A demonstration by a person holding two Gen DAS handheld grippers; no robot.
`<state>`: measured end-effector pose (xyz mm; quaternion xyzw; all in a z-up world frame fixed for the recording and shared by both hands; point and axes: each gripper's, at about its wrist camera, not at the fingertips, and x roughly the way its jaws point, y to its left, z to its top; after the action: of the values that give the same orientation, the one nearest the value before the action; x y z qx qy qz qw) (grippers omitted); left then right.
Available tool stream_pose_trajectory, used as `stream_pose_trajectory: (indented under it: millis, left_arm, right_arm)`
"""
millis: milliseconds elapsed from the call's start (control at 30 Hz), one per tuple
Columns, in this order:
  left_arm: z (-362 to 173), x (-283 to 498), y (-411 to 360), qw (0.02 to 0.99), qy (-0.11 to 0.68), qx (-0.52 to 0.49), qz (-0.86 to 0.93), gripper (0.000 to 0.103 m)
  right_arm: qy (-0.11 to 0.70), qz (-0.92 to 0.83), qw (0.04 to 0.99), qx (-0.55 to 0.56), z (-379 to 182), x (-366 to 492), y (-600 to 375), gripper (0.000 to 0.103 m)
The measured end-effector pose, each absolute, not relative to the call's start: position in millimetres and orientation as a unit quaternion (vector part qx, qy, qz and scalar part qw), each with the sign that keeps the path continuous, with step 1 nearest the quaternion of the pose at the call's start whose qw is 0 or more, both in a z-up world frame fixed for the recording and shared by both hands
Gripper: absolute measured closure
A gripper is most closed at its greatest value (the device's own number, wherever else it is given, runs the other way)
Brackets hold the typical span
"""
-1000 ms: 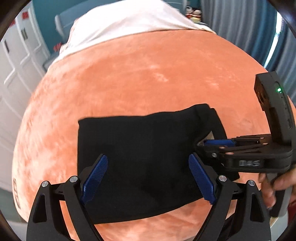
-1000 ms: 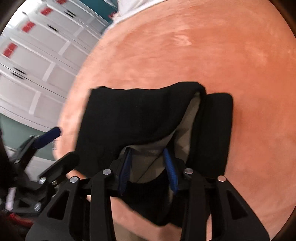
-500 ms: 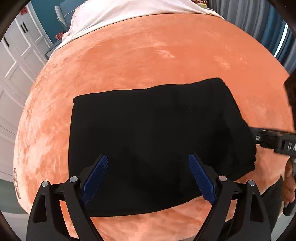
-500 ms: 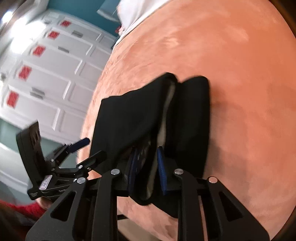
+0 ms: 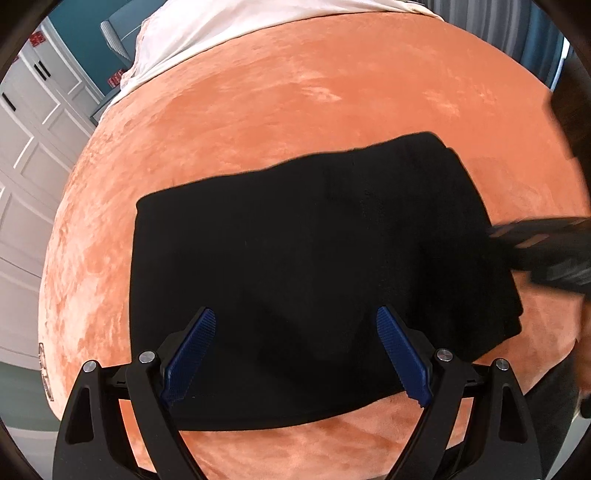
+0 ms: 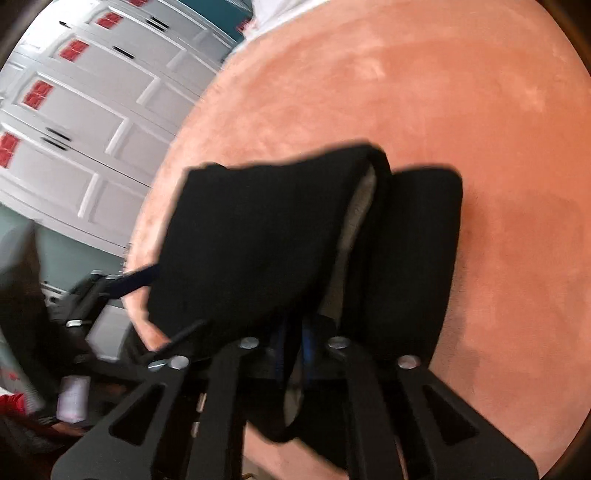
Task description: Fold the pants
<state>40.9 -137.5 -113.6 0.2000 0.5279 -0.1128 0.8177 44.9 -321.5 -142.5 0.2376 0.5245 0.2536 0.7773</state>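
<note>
The black pants (image 5: 295, 266) lie folded on the orange plush bed cover (image 5: 295, 103). My left gripper (image 5: 295, 354) is open and empty, its blue pads hovering over the near part of the pants. My right gripper (image 6: 293, 347) is shut on the near edge of the pants' top layer (image 6: 258, 236), lifting it so the pale lining (image 6: 364, 199) shows. The right gripper also shows, blurred, at the pants' right edge in the left wrist view (image 5: 543, 247). The left gripper shows at the left in the right wrist view (image 6: 110, 291).
White wardrobe doors (image 6: 74, 129) stand to the left of the bed. A white sheet (image 5: 236, 29) covers the far end of the bed. Blue-grey curtains (image 5: 535, 33) hang at the far right. The bed's near edge (image 5: 332, 443) runs just under my left gripper.
My right gripper has closed tighter on the pants' edge and keeps the top layer lifted. The left wrist view has drawn closer to the pants; the left gripper stays open.
</note>
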Motion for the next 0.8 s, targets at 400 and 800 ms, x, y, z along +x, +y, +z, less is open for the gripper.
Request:
stream_pose_trajectory:
  millis: [400,800]
  left_arm:
    - [-123,48,-145,0.819,0.529,0.183,-0.126,0.015]
    - [-131,55,-148,0.812,0.541,0.144,-0.164,0.012]
  right_arm:
    - [0.469,0.159,0.822,0.283,-120,14,-384,0.103]
    - [0.471,0.195,0.82,0.261,-95,81,-310,0.07]
